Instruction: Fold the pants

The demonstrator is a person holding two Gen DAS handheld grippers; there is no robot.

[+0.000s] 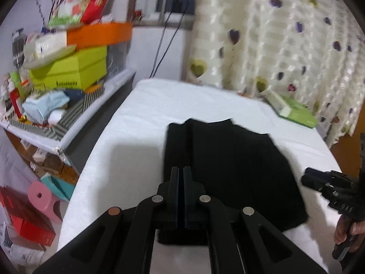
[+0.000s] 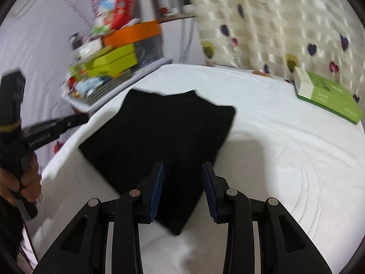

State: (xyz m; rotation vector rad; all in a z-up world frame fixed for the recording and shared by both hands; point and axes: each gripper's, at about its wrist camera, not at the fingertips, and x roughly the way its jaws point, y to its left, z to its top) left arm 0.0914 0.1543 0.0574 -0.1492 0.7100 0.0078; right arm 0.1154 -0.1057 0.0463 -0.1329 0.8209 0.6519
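Black pants [image 1: 228, 171] [image 2: 159, 137] lie folded into a flat rectangle on the white-covered surface [image 1: 136, 137] [image 2: 285, 159]. My left gripper [image 1: 181, 171] is shut over the near left part of the pants, and I see no cloth between its fingers. My right gripper [image 2: 182, 166] stands open just above the near corner of the pants, with cloth below the gap but not pinched. The left wrist view shows the right gripper [image 1: 308, 179] at the right edge, held by a hand [image 1: 346, 233]. The left gripper [image 2: 84, 116] enters the right wrist view from the left.
A green and white box [image 1: 294, 111] [image 2: 328, 98] lies at the far right corner of the surface. A cluttered shelf of boxes [image 1: 68, 68] [image 2: 109, 61] stands to the left. A heart-patterned curtain [image 1: 273, 45] hangs behind. A pink stool [image 1: 43, 196] sits on the floor.
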